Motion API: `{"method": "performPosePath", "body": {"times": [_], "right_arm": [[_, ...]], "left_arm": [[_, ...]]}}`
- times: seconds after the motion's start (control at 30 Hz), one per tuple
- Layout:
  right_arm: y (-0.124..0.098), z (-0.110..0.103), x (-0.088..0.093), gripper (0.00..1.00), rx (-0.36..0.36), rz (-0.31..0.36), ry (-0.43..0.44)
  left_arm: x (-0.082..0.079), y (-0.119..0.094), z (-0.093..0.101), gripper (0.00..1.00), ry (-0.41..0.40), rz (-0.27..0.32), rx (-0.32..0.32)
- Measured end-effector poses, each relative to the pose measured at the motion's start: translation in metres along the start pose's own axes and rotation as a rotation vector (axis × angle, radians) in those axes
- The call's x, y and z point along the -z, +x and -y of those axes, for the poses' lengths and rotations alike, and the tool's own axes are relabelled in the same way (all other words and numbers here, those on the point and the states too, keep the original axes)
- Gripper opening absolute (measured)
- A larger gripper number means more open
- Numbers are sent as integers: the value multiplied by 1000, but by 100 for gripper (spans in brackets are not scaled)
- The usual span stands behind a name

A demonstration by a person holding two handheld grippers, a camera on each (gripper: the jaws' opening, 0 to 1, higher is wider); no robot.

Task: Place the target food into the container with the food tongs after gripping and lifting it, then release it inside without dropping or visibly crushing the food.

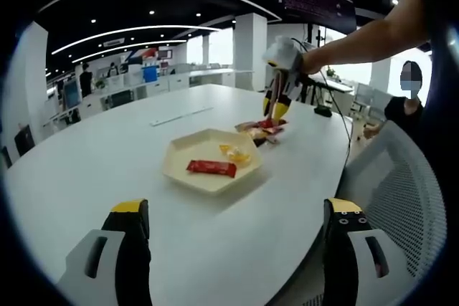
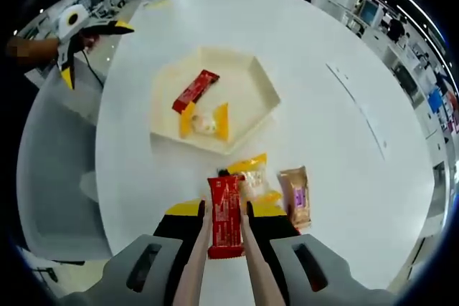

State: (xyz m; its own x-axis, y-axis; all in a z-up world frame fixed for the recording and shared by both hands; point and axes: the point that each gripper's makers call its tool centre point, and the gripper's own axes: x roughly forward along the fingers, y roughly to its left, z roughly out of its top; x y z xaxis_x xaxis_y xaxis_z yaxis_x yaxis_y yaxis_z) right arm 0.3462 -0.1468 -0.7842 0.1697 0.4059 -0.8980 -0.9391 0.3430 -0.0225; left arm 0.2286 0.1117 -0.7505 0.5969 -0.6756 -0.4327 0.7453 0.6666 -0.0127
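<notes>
right gripper: the right gripper [image 2: 225, 218] with black jaws and yellow tips is driving a pair of tan food tongs [image 2: 215, 263], and the tong arms are pinching a red rectangular snack packet [image 2: 225, 216] between them; in the left gripper view the right gripper [image 1: 276, 109] is reaching in from the right on a person's bare arm [image 1: 366, 34], tips down over the loose snacks.
target food: the red rectangular snack packet is sitting between the tong arms, just beside the snack pile; cannot tell if it is lifting off the white oval table [image 2: 323, 55].
snack pile: a yellow-edged clear snack packet [image 2: 252, 177] is lying right behind the held packet, a tan and purple wrapped snack [image 2: 295, 195] is lying just beside it to the right in the right gripper view.
container: a cream hexagonal tray [image 2: 269, 91] is resting on the table past the pile, apart from it.
container contents: a red flat bar packet [image 2: 196, 90] and a yellow-ended clear candy packet [image 2: 204, 121] are lying inside, side by side, near but not overlapping.
left gripper: the left gripper [image 1: 237, 231] is hanging with jaws spread wide, nothing between them, near the table edge, well back from the tray [image 1: 179, 166].
surroundings: a grey mesh chair [image 1: 401, 191] is standing by the table edge.
</notes>
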Motion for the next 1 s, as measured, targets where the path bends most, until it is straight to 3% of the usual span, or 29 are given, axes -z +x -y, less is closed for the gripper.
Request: {"method": "performPosePath", "body": {"times": [1.0], "right_arm": [[19, -10, -61, 23, -23, 35, -53]], "left_arm": [[-1, 0, 4, 96, 38, -3, 7]]}}
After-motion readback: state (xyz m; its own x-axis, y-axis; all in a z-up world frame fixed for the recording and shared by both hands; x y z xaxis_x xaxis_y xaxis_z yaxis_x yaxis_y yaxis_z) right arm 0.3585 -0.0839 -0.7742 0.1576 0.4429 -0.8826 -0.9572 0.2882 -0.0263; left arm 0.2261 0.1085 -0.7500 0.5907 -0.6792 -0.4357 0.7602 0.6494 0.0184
